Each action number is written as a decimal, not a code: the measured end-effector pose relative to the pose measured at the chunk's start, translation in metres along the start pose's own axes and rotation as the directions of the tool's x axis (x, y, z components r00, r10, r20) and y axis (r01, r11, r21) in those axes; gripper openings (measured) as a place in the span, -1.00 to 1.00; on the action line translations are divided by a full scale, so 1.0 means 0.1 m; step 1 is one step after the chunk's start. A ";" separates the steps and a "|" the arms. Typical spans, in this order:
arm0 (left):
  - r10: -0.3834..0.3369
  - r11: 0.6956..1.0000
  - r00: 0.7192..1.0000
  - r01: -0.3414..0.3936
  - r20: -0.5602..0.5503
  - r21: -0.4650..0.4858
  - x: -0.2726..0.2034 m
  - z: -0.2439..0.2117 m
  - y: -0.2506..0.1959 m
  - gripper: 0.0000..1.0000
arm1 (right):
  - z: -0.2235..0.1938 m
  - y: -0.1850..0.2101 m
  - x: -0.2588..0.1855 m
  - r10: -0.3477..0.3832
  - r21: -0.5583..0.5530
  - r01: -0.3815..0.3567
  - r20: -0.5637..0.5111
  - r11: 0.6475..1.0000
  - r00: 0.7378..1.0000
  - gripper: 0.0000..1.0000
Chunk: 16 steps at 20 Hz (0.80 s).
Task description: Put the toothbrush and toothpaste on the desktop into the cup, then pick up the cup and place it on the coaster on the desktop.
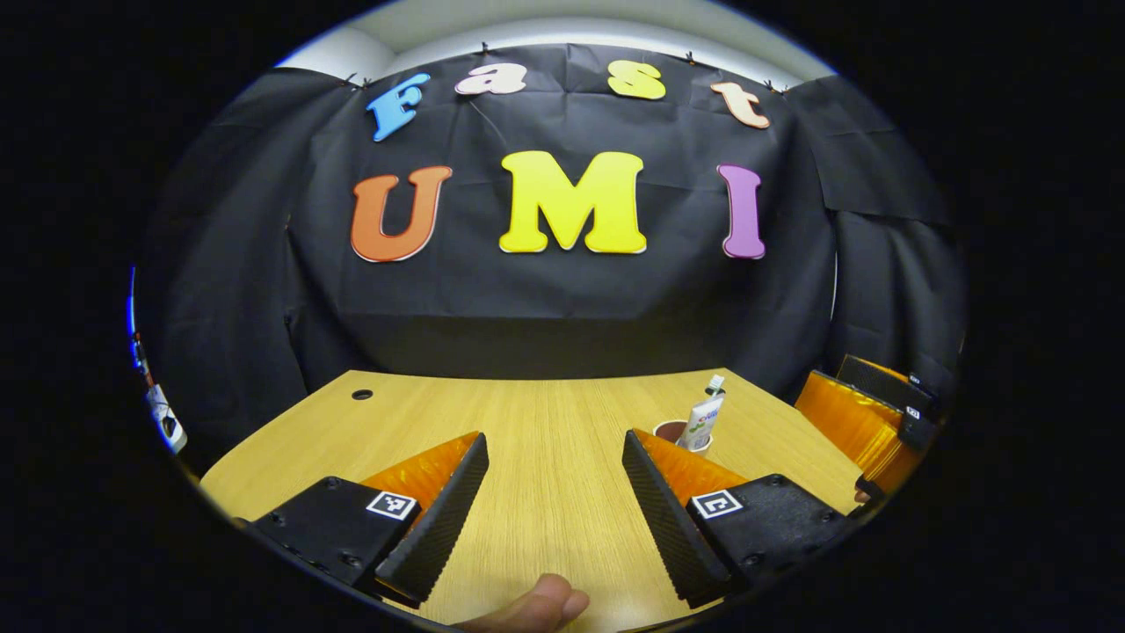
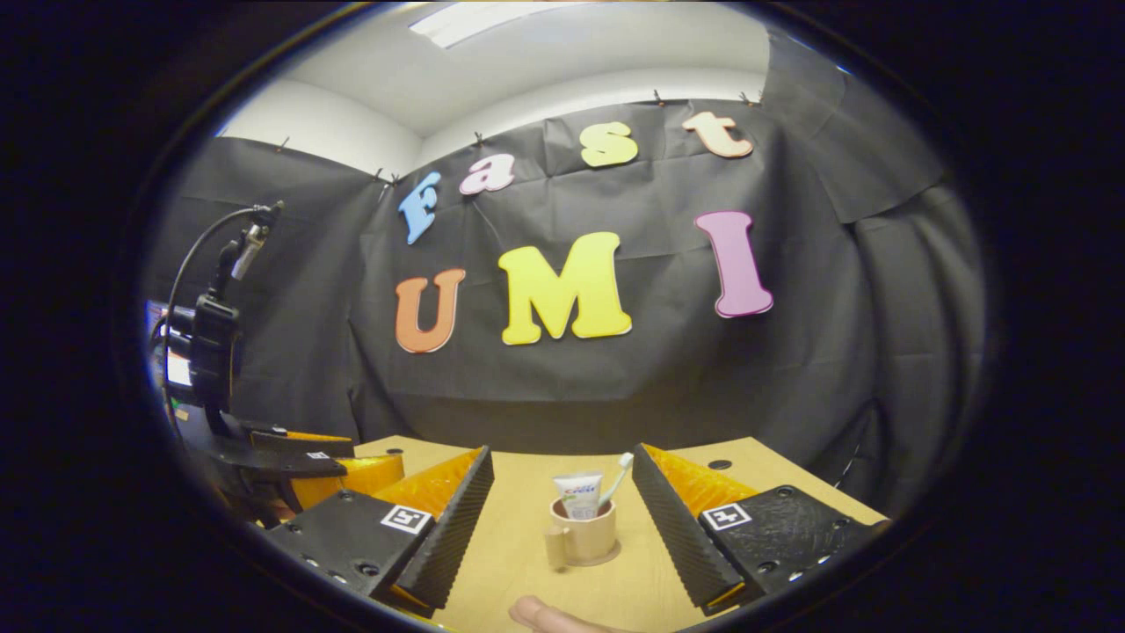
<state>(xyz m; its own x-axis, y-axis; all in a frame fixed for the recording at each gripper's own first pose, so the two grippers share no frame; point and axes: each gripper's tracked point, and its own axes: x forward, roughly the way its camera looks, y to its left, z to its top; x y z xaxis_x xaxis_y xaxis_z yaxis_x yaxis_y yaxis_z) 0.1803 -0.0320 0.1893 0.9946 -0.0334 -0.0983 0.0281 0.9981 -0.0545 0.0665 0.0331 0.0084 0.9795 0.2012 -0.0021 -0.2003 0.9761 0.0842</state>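
Since the toothpaste (image 2: 577, 495) and toothbrush (image 2: 617, 477) already stand in the cup (image 2: 584, 533), low centre of the right gripper view, the cup seems set on the coaster (image 2: 606, 556). Both the right gripper (image 2: 562, 519) and left gripper (image 1: 554, 492) are spread wide, nothing grasped. If seating is unsure, the cup should be approached squarely, gripped low and kept upright.

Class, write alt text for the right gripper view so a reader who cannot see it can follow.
A mug holding a toothpaste tube and a toothbrush stands on a round coaster on the wooden desk, between the right gripper's open fingers. The left gripper is at the left edge.
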 end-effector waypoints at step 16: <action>0.028 1.000 0.999 -0.028 0.046 0.006 -0.16 -0.20 0.26 0.95 | -0.25 -0.04 0.13 -0.044 -0.023 0.043 -0.054 0.999 0.998 0.91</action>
<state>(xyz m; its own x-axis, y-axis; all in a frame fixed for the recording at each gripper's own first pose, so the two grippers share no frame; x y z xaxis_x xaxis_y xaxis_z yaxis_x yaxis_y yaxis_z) 0.1630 -0.0066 0.1698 0.9985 -0.0030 -0.0545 0.0005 0.9989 -0.0460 0.0794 0.0342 -0.0164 0.9849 0.1623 -0.0595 -0.1587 0.9855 0.0608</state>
